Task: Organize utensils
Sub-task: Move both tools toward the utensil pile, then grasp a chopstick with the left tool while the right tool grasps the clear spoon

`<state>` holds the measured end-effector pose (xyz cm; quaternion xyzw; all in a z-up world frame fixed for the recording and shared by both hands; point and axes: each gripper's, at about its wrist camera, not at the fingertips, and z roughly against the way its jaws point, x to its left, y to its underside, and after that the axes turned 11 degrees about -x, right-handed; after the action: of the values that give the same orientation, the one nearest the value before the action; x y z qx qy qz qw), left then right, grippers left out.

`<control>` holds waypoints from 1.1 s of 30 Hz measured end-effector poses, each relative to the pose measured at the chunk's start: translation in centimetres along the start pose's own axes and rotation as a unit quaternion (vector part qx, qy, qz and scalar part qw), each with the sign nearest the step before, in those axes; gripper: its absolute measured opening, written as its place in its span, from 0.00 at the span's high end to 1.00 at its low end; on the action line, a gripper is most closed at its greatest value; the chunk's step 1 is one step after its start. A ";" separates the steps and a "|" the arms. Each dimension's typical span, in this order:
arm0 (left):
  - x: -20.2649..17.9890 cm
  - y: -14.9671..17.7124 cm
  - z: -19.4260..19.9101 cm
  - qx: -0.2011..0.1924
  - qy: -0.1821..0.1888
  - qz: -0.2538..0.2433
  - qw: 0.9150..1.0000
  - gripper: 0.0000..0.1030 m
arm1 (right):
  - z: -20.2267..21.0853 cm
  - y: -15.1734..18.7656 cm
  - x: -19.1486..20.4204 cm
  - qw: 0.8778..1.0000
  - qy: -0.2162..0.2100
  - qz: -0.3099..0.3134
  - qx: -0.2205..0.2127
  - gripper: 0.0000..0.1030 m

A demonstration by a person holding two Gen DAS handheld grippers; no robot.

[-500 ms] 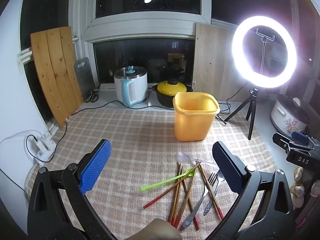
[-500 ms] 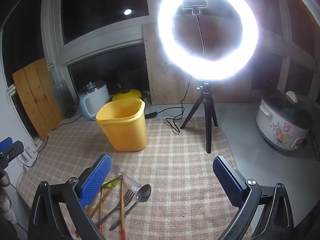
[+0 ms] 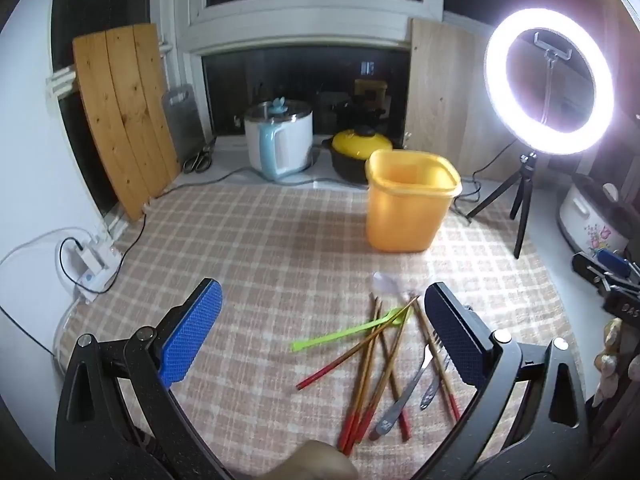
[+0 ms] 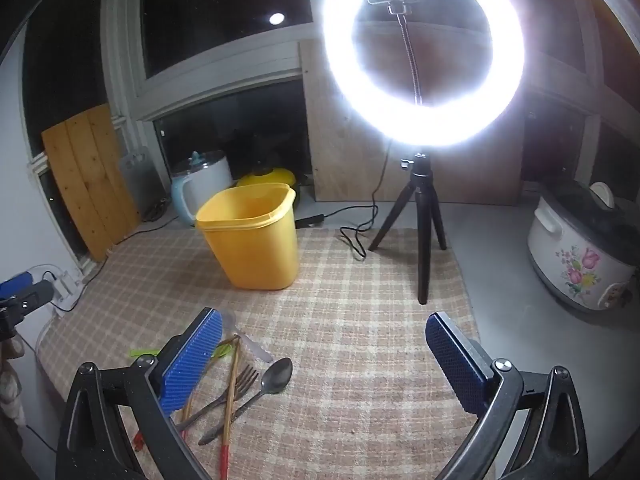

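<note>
From my remote seat: my left gripper hangs over the checked beige cloth, blue pads spread as wide as they go, gripping nothing. Just right of its centre lies the heap of red-tipped wooden chopsticks, a lime-green plastic spoon and a steel fork, loosely crossed, I'd say awaiting sorting. Beyond stands the open yellow plastic bin, upright, likely the destination. My right gripper is released too, its left pad over the chopsticks, a dark metal spoon between the jaws, untouched.
</note>
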<state>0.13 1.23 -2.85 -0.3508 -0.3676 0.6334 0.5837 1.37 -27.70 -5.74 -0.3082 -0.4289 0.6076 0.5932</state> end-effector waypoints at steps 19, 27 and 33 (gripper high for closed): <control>5.3 1.7 -7.2 0.127 0.165 -0.003 0.978 0.47 | -5.0 1.5 2.7 0.989 -0.084 0.008 0.122 0.18; 3.4 3.8 -10.6 0.170 0.230 -0.064 0.956 0.65 | -7.3 2.6 4.1 0.980 -0.092 0.008 0.178 0.33; 1.7 5.9 -11.5 0.203 0.258 -0.073 0.942 0.73 | -8.6 3.6 4.4 0.971 -0.109 0.003 0.214 0.48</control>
<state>7.24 3.30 -13.60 -0.3481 -0.0924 0.5382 0.7620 6.86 -21.74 -12.16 -0.1074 -0.3500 0.7167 0.5936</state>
